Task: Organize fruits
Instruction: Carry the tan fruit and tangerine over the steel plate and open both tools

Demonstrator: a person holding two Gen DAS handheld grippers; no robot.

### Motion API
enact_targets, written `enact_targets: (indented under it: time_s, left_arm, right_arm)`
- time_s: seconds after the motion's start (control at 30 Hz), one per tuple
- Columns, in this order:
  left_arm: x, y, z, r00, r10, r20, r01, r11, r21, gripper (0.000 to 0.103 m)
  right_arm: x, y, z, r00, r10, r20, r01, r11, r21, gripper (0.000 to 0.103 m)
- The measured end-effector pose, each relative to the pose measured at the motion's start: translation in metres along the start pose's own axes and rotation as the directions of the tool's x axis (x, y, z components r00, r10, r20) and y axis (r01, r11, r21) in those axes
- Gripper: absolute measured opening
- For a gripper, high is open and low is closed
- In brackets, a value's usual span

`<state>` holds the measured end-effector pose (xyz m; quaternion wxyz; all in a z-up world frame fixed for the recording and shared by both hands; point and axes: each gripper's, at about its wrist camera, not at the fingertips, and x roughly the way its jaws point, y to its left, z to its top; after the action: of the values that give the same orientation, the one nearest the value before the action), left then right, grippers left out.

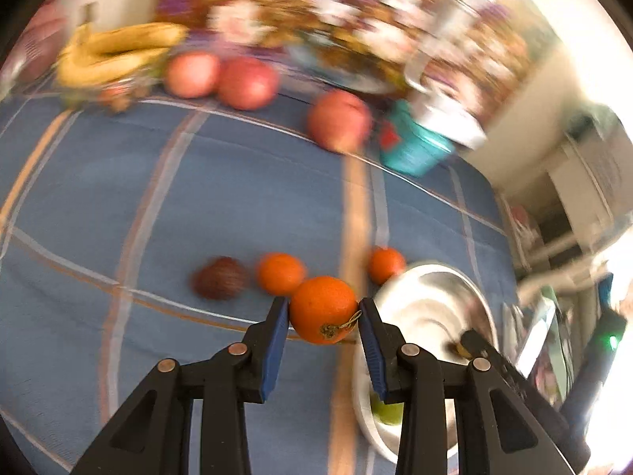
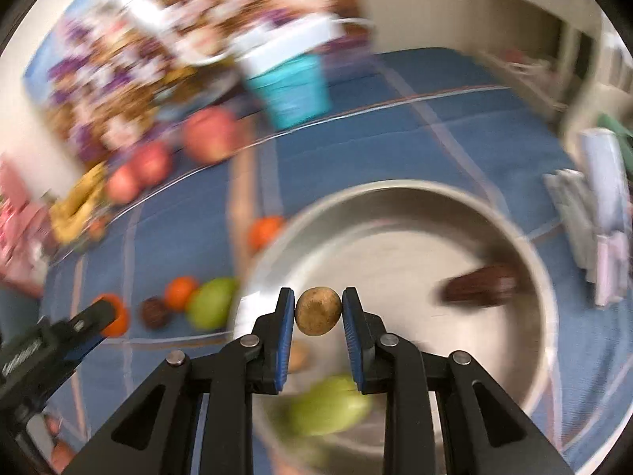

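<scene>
Left gripper (image 1: pixel 323 312): jaws clamped on an orange (image 1: pixel 322 308), held above the blue plaid cloth (image 1: pixel 221 182).
Right gripper (image 2: pixel 319 310): jaws pinching a small brown round fruit (image 2: pixel 318 311) over the metal bowl (image 2: pixel 526 245).
Bowl contents: green fruit (image 2: pixel 328 405), dark blurred item (image 2: pixel 480 289).
Far edge: apples (image 1: pixel 247 83), bananas (image 1: pixel 118 53), teal container (image 1: pixel 413 148).
Writing: none legible, blur.

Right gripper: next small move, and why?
Probably open the right gripper and drop the small brown fruit. It is pinched between the pads and looks to be over the metal bowl, which already holds a green fruit.
</scene>
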<state>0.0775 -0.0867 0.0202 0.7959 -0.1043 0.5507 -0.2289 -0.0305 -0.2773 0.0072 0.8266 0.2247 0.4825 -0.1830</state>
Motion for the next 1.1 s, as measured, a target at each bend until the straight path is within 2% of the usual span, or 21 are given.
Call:
enact_targets:
  time_s: [0.07,0.17,0.33,0.57,0.77,0.87,1.03,1.1]
  left_arm:
    - [0.011,-0.029,-0.005,0.999,-0.038,-0.022,0.040,0.996,0.084,0.039]
    - [0.030,-0.060,-0.014,0.998,-0.044,-0.049,0.052,0.983,0.175,0.039]
    - [0.055,-0.081,-0.023,0.995,-0.037,-0.089,0.056,0.972,0.228,0.039]
    - [0.062,-0.077,-0.025,0.993,-0.027,-0.112,0.050,0.977,0.208,0.040]
    - [0.062,-0.075,-0.025,0.993,-0.022,-0.118,0.046,0.978,0.204,0.050]
    - [0.061,-0.075,-0.025,0.992,-0.026,-0.124,0.051,0.978,0.203,0.051]
    - [0.055,-0.073,-0.021,0.994,-0.016,-0.110,0.038,0.980,0.196,0.051]
    - [0.050,-0.067,-0.017,0.996,0.007,-0.091,0.010,0.984,0.180,0.052]
  right_arm:
    - [-0.002,-0.021,0.004,0.999,-0.042,0.008,0.042,0.998,0.053,0.026]
    - [-0.005,-0.040,0.008,0.997,-0.069,0.018,0.067,0.993,0.096,0.026]
    - [-0.003,-0.054,0.010,0.998,-0.062,0.014,0.060,0.990,0.125,0.026]
    - [0.008,-0.059,0.011,0.998,-0.051,-0.027,0.054,0.990,0.129,0.026]
    - [0.012,-0.056,0.011,0.998,-0.053,-0.038,0.058,0.991,0.120,0.026]
    - [0.011,-0.059,0.012,0.998,-0.053,-0.041,0.058,0.989,0.135,0.030]
    - [0.010,-0.061,0.012,0.997,-0.061,-0.039,0.066,0.989,0.135,0.031]
    - [0.009,-0.059,0.012,0.997,-0.060,-0.039,0.064,0.990,0.129,0.031]
